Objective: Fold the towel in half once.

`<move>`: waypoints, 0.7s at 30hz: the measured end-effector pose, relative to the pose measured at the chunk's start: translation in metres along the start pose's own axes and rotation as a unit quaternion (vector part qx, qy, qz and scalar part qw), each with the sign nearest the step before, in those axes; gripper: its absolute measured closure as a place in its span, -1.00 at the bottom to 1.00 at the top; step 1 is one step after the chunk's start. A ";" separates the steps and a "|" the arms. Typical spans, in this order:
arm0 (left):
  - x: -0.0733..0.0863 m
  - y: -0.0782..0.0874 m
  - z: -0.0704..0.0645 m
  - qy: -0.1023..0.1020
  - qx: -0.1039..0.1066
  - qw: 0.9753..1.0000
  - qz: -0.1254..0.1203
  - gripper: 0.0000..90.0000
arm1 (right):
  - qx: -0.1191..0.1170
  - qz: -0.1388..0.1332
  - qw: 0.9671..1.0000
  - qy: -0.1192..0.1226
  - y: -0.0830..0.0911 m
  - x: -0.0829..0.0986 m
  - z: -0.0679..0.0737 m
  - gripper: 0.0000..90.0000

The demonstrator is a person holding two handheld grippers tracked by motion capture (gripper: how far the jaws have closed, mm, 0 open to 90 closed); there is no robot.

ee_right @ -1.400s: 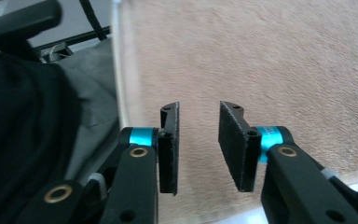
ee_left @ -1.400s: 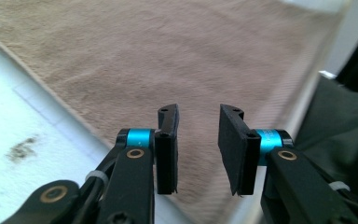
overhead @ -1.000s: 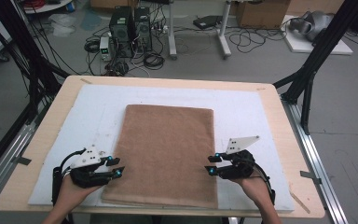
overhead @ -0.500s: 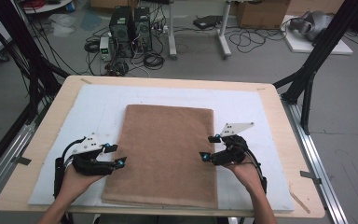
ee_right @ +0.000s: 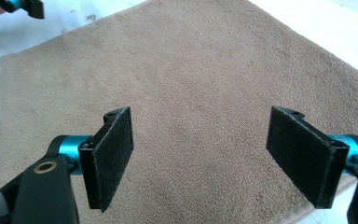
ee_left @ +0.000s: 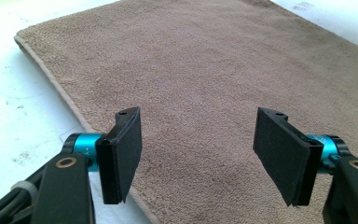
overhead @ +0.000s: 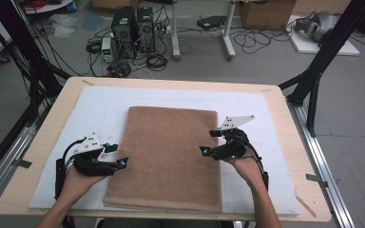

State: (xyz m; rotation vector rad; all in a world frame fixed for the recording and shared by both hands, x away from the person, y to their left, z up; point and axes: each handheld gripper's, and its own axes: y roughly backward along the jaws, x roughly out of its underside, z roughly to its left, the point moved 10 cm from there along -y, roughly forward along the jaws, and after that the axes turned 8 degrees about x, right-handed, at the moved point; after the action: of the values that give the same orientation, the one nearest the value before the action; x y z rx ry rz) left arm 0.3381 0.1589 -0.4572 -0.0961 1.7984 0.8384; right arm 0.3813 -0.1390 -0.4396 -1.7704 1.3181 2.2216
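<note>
Figure. A brown towel (overhead: pixel 166 159) lies flat on the white mat (overhead: pixel 275 142), its short near edge toward me and its far edge squarely across the mat's middle; spread this way, both long sides are open to approach. I judge the work in hand to be a fold, with the towel not yet lifted anywhere.

At the towel's left long edge, toward the near end, I hold the left gripper (overhead: pixel 122 163) with its jaws wide apart and gripping nothing. In the left gripper view one black pad (ee_left: pixel 121 154) hangs over the hemmed border and the other sits over the pile further in, so the edge falls between them, ready to be pinched.

At the towel's right long edge, a little farther up than the left, the right gripper (overhead: pixel 208 142) is likewise spread fully and empty. In the right gripper view both of its pads (ee_right: pixel 109 156) hover above the cloth.

The two tools face each other across the towel so that both sides could be raised together. Outward of the mat lies the wooden table (overhead: pixel 47 133).
</note>
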 end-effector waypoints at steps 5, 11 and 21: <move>0.000 0.001 0.000 -0.001 -0.001 1.000 -0.002 -0.27 | 0.003 -0.001 1.000 0.005 0.001 -0.003 -0.003 -0.51; -0.006 -0.002 0.006 -0.001 -0.008 1.000 -0.002 -0.26 | 0.011 0.000 1.000 0.008 0.004 -0.008 -0.005 -0.50; -0.047 -0.013 0.035 -0.001 -0.027 0.999 -0.019 -0.25 | 0.020 0.002 1.000 0.008 -0.001 -0.016 -0.022 -0.50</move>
State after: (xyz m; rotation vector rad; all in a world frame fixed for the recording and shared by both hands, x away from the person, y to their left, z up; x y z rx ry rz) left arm 0.3905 0.1537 -0.4288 -0.1636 1.7665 0.8607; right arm 0.4055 -0.1438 -0.4276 -1.7769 1.3599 2.1726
